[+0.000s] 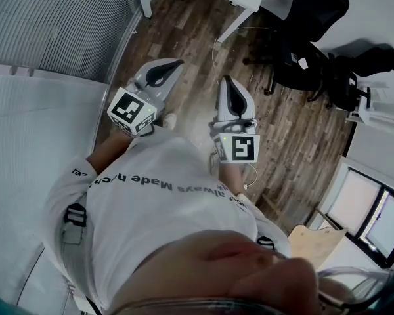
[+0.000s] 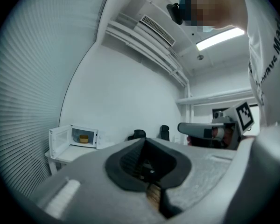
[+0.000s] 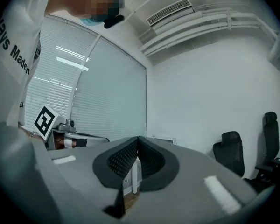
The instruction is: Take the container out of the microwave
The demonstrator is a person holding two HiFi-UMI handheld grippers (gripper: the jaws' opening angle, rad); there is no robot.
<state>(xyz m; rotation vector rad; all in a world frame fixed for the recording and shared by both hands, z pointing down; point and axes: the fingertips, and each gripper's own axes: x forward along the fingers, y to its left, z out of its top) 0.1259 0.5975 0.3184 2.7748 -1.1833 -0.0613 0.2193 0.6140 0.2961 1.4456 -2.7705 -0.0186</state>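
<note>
Clearly the approach comes first: the small yellow container sits inside the white open-doored microwave on a white worktop, well apart from the left claw and right claw, both pinched together and empty; spread one before reaching in.

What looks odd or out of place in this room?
Only the small white microwave on the white table stands out: its door hangs open with a yellowish container inside. Nothing looks spilled or broken.
</note>
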